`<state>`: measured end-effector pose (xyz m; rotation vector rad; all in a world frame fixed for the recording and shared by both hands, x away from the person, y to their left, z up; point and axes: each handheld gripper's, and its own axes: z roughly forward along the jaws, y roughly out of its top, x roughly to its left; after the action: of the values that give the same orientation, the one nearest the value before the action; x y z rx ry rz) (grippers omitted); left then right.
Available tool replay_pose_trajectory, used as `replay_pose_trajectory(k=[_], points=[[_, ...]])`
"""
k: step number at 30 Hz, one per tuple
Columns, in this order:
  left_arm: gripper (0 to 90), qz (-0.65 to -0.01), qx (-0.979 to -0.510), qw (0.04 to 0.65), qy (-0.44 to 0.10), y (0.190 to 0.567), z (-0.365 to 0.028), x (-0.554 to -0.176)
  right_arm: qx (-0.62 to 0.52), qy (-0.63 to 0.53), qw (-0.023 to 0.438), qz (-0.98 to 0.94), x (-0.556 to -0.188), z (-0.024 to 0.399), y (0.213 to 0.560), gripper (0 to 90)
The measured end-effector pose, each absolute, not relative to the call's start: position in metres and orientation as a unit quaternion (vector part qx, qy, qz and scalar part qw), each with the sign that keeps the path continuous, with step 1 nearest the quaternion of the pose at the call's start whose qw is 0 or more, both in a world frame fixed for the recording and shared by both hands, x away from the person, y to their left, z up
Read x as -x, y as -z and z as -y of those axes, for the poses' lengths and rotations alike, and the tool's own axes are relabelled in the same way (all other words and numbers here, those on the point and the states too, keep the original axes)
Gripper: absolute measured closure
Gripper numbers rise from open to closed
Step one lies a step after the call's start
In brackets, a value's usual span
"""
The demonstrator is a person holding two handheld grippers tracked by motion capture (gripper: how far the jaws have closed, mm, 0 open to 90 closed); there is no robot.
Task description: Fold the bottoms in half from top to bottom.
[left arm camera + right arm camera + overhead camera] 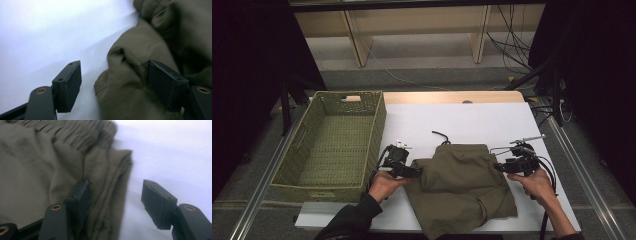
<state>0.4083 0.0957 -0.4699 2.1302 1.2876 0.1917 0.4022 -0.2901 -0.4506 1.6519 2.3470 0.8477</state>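
Shorts (459, 187) of olive cloth lie folded on the white table (472, 120), near its front edge, with a dark drawstring (441, 136) trailing from the gathered waistband. Left gripper (416, 172) sits at the garment's left edge, jaws parted, the cloth's edge between them but not pinched. Right gripper (498, 167) sits at the right edge, likewise released. Woven green basket (307, 150) stands just left of the left gripper.

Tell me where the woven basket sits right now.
In the high view, the woven basket sits at the table's left edge, beside the left gripper and left of the folded olive shorts.
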Motion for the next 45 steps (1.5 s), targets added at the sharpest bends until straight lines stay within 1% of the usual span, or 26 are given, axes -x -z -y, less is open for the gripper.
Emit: replay_pose_trajectory(k=[3, 5, 6, 8, 9, 11, 12, 13, 14, 16, 17, 20, 28, 30, 32, 33, 36, 38, 39, 41, 43, 45], points=[[27.7, -0.486, -0.813, 0.315, -0.066, 0.472, -0.094, -0.408, -0.545, -0.266, 0.070, -0.792, -0.402, 0.285, 0.454, 40.5], [30.3, -0.482, -0.818, 0.309, -0.056, 0.475, -0.092, -0.408, -0.550, -0.261, 0.060, -0.791, -0.403, 0.284, 0.458, 41.5], [33.5, -0.479, -0.820, 0.311, -0.047, 0.476, -0.091, -0.408, -0.551, -0.257, 0.056, -0.792, -0.404, 0.283, 0.460, 42.4], [44.0, -0.467, -0.824, 0.317, -0.050, 0.477, -0.090, -0.407, -0.548, -0.254, 0.046, -0.796, -0.405, 0.282, 0.464, 45.2], [54.0, -0.463, -0.824, 0.323, -0.037, 0.477, -0.091, -0.408, -0.547, -0.257, 0.044, -0.795, -0.405, 0.282, 0.465, 47.2], [69.2, -0.460, -0.824, 0.329, -0.030, 0.477, -0.089, -0.408, -0.551, -0.264, 0.033, -0.791, -0.407, 0.284, 0.465, 55.7], [74.8, -0.459, -0.823, 0.334, -0.033, 0.478, -0.088, -0.409, -0.554, -0.264, 0.032, -0.789, -0.408, 0.284, 0.465, 62.6], [78.6, -0.458, -0.823, 0.335, -0.037, 0.477, -0.086, -0.409, -0.550, -0.273, 0.024, -0.789, -0.409, 0.285, 0.466, 71.3], [80.5, -0.456, -0.822, 0.338, -0.043, 0.476, -0.084, -0.410, -0.554, -0.277, 0.011, -0.785, -0.410, 0.285, 0.466, 76.7], [82.1, -0.460, -0.816, 0.345, -0.051, 0.474, -0.083, -0.414, -0.554, -0.281, 0.007, -0.783, -0.412, 0.285, 0.466, 83.9], [82.4, -0.464, -0.813, 0.348, -0.054, 0.472, -0.082, -0.417, -0.556, -0.287, 0.005, -0.780, -0.414, 0.286, 0.466, 85.5], [82.8, -0.470, -0.807, 0.352, -0.066, 0.467, -0.079, -0.430, -0.559, -0.295, 0.004, -0.775, -0.420, 0.287, 0.465, 86.3], [82.2, -0.503, -0.792, 0.335, -0.084, 0.468, -0.073, -0.470, -0.573, -0.305, 0.036, -0.760, -0.444, 0.283, 0.463, 86.4], [80.6, -0.512, -0.790, 0.326, -0.082, 0.470, -0.071, -0.476, -0.572, -0.303, 0.042, -0.761, -0.448, 0.281, 0.464, 86.3], [76.0, -0.516, -0.789, 0.321, -0.087, 0.469, -0.069, -0.477, -0.572, -0.299, 0.042, -0.762, -0.449, 0.280, 0.464, 84.6], [72.4, -0.516, -0.790, 0.320, -0.087, 0.467, -0.069, -0.476, -0.572, -0.298, 0.045, -0.763, -0.448, 0.281, 0.463, 81.1], [59.3, -0.524, -0.777, 0.335, -0.102, 0.453, -0.073, -0.474, -0.577, -0.296, 0.080, -0.757, -0.444, 0.285, 0.454, 61.7], [53.6, -0.526, -0.768, 0.349, -0.106, 0.443, -0.076, -0.472, -0.583, -0.318, 0.088, -0.742, -0.443, 0.291, 0.446, 54.0], [51.9, -0.526, -0.764, 0.358, -0.108, 0.438, -0.077, -0.471, -0.584, -0.330, 0.091, -0.736, -0.442, 0.293, 0.443, 52.0], [51.1, -0.520, -0.756, 0.380, -0.114, 0.426, -0.075, -0.468, -0.584, -0.330, 0.103, -0.734, -0.441, 0.296, 0.437, 48.9], [50.8, -0.509, -0.760, 0.391, -0.099, 0.418, -0.069, -0.465, -0.580, -0.337, 0.103, -0.735, -0.441, 0.297, 0.434, 46.9], [49.1, -0.500, -0.770, 0.388, -0.083, 0.417, -0.061, -0.466, -0.578, -0.341, 0.102, -0.735, -0.441, 0.295, 0.432, 44.5]])
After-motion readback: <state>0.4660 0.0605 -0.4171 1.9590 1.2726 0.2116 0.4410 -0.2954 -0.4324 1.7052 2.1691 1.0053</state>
